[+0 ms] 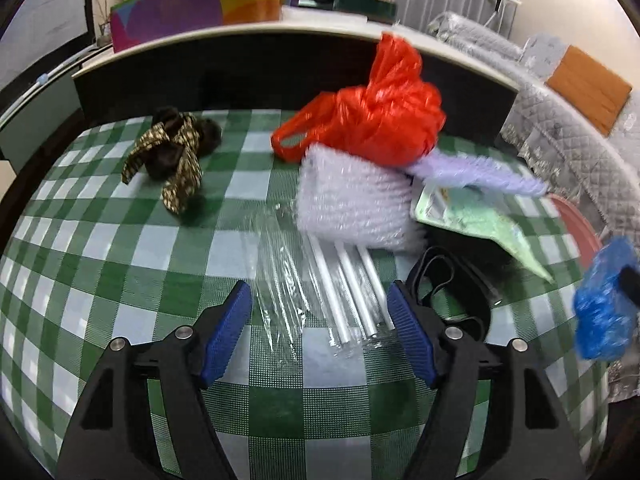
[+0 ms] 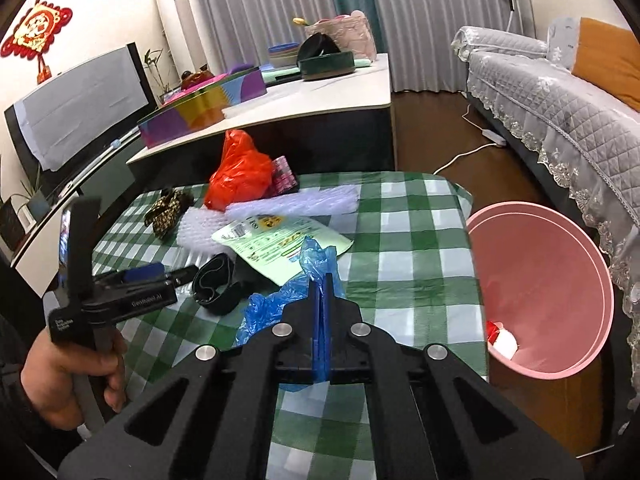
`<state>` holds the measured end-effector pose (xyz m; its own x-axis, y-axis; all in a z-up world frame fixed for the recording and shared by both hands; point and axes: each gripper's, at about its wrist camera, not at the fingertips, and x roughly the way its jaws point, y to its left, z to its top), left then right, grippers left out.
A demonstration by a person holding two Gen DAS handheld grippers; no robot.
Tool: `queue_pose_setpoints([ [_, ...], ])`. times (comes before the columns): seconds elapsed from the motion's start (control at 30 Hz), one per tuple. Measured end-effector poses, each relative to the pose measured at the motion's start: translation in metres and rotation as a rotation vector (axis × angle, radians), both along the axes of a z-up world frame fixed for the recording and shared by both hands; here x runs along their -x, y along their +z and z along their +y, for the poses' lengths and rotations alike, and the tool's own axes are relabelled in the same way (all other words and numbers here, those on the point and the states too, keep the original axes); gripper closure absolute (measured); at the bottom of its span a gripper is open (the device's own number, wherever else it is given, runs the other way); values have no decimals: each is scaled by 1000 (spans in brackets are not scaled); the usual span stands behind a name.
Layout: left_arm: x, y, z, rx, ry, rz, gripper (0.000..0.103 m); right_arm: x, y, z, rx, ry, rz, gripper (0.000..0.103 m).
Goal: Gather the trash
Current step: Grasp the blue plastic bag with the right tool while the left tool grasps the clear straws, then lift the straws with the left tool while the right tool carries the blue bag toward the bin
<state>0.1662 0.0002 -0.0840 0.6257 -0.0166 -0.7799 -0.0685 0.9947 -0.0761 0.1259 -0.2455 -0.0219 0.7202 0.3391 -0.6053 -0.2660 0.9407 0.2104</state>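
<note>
Right gripper pinches the blue bag; left gripper gapes over a clear pack of straws.

The right gripper (image 2: 320, 284), low centre of its view, is clenched on a crumpled blue plastic bag (image 2: 280, 304), which looks light, limp and slippery, so a bunched fold is the safest hold. The pink bin (image 2: 560, 240) stands just beside the table edge at the right. The left gripper (image 1: 318, 312), bottom centre of its view, has its jaws released and wide, grasping nothing; between them on the green checked tablecloth (image 1: 120, 248) lies a clear wrapper of white straws (image 1: 344, 292). It should be light, crinkly and slick, best taken across the stiff straws, not the loose film.
</note>
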Motion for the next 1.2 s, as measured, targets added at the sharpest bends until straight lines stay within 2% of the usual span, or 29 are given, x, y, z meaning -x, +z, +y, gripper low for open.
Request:
queue_pose_setpoints([
  [0.07,-1,-2,-1,-3,-1,12,44,-1,2,-2,-2,-4,-6,102],
  [0.17,0,-1,-1,-24,-4,16,65,0,4,-4,0,-8,-16,102],
  [0.23,1,1,0,-19,-8,22,88,1,5,-4,2,-11,-23,102],
  [0.3,3,2,4,-4,-3,27,96,2,7,-5,4,-14,-30,102],
  [0.87,40,43,30,-28,58,-95,98,22,47,-24,27,-96,-153,102],
  [1.2,58,67,24,-40,23,-177,98,36,64,-42,42,-150,-210,102],
])
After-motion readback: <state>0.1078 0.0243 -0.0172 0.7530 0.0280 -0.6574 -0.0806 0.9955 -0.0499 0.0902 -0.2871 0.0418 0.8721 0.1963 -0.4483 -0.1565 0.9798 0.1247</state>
